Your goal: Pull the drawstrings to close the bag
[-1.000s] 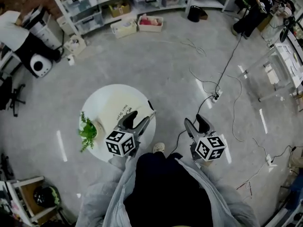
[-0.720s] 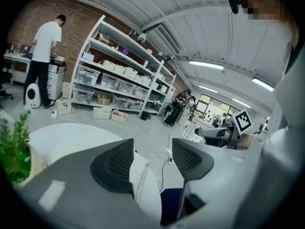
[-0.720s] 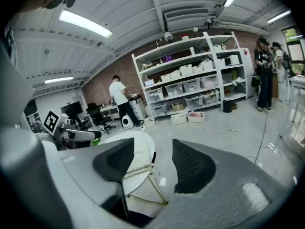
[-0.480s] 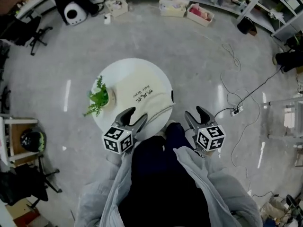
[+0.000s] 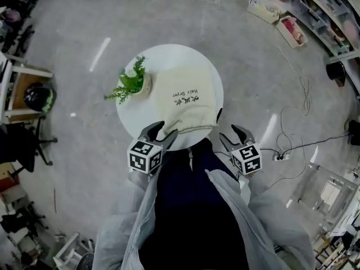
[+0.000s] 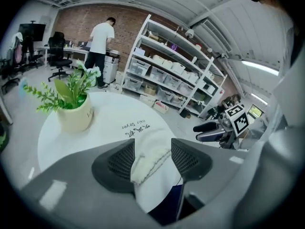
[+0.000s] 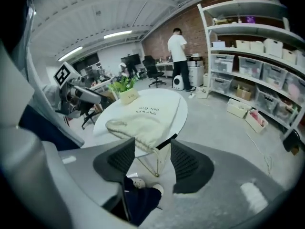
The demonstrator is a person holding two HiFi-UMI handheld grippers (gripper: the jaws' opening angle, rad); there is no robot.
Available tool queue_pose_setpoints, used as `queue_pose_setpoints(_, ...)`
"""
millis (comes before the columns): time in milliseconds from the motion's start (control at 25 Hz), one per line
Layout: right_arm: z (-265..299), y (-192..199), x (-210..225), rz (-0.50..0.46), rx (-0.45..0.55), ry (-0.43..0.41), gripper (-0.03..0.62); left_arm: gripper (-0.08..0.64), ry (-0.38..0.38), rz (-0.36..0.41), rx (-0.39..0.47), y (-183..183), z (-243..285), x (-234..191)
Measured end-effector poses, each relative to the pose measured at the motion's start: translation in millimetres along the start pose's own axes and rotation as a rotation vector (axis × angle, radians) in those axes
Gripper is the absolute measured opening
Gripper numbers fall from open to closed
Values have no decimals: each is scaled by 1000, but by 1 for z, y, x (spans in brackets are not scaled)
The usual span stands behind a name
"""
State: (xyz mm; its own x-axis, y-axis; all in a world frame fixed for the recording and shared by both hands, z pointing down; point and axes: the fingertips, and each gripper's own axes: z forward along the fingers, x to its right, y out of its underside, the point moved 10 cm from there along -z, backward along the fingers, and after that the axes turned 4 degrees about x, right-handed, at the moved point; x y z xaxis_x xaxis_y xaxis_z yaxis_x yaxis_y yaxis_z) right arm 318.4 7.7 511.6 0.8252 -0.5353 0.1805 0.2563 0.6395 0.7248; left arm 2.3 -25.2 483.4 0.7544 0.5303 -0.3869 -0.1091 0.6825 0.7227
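Left tongs: spread, just closing slightly, with the near left hem corner of the bag between the pads, not clamped. Right tongs: spread, likewise closing slightly, empty, near the black drawstring. The bag lies flat on the round white counter, printed "Hair Dryer". Potted plant: far left.

1. Bright, even light; long white ceiling tubes glow at eleven o'clock.
2. Glare streaks cross the glossy grey concrete floor at ten o'clock.
3. Fisheye bending, dark corners at every edge.
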Motion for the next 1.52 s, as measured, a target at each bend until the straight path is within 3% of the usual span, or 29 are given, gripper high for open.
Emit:
queue_pose_setpoints(240, 41, 16, 5, -229, -175, -141, 233, 232, -88, -37, -112, 23, 17, -7)
queue_pose_setpoints(400, 60, 18, 2, -355, -224, -166, 233, 233, -113, -19, -159, 34, 28, -12)
queue_pose_setpoints(720, 81, 26, -7, -426, -264, -135, 216, 235, -113, 12, -217, 44, 33, -29)
queue_pose_setpoints(1160, 97, 30, -11, -445, -302, -113, 181, 197, -121, 16, -279, 47, 49, -37)
queue_pose_setpoints(1320, 99, 31, -12, -468, -296, -77, 112, 113, -162, 8, -300, 47, 49, -42)
queue_pose_setpoints(1360, 99, 31, -12, -468, -292, -62, 36, 79, -172, 11, -308, 46, 48, -43)
queue_pose_setpoints(1400, 97, 32, -13, -465, -290, -50, 16, 51, -175, 20, -317, 46, 48, -44)
queue_pose_setpoints(1520, 93, 32, -16, -445, -294, -22, 15, 41, -159, 64, -320, 44, 44, -44)
